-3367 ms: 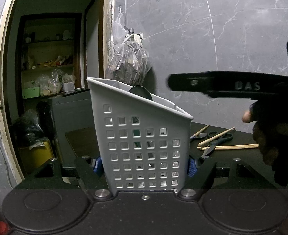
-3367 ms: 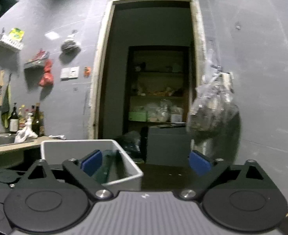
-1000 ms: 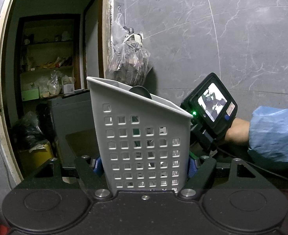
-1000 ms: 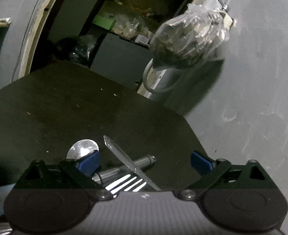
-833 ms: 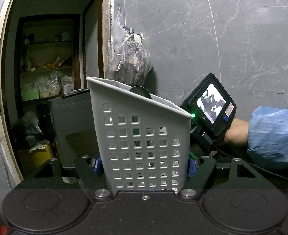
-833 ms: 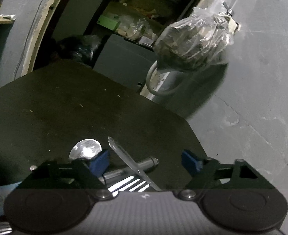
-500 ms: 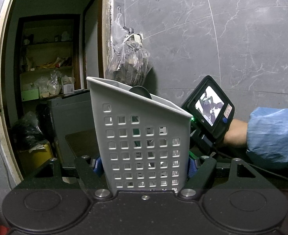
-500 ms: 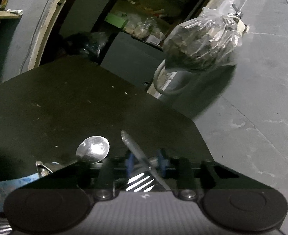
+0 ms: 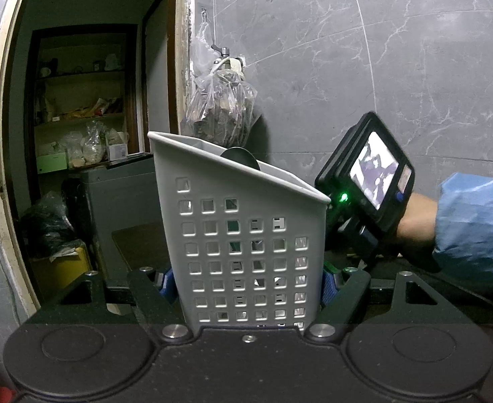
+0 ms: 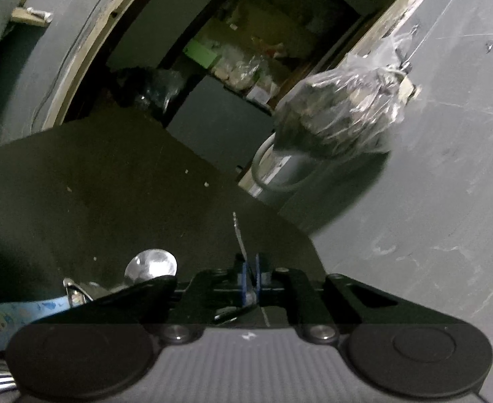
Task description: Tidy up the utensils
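With the right tongs [image 10: 250, 280] clamped on a thin knife [image 10: 239, 231] whose blade points straight ahead of them, we note the grey basket [image 9: 246, 235], gripped upright by the left tongs [image 9: 248, 285], stands just left of that knife.

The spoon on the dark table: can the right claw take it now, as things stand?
Probably not. The right claw is shut on a knife, so it has no free jaws. The spoon itself lies uncovered on the table, just to the left.
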Tool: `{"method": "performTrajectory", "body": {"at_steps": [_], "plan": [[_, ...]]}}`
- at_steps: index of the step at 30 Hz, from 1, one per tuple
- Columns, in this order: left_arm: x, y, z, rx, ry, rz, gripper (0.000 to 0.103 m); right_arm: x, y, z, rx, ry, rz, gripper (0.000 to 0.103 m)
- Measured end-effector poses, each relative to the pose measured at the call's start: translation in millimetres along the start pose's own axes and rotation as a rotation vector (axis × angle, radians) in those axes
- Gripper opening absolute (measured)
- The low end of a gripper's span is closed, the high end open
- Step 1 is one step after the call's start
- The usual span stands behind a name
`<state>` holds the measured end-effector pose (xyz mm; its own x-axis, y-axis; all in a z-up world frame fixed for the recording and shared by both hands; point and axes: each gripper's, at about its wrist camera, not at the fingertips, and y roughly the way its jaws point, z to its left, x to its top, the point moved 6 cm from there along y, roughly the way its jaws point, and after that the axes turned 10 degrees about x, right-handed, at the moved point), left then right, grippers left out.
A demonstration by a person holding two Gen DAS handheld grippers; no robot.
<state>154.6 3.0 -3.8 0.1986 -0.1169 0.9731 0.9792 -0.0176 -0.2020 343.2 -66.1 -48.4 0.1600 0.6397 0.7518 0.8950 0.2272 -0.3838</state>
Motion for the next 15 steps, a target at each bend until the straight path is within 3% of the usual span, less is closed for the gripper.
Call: {"method": "performTrajectory", "body": {"at_steps": [8,15], "plan": [[-0.3,0.4,0.1,0.000,0.001,0.000,0.077,15.7,-26.6,-17.4,-0.016,0.078,-0.099,0.001],[-0.3,0.3,0.1,0.000,0.001,0.000,0.077,23.9,-47.8,-52.1,0.062,0.288,-0.197,0.001]]}}
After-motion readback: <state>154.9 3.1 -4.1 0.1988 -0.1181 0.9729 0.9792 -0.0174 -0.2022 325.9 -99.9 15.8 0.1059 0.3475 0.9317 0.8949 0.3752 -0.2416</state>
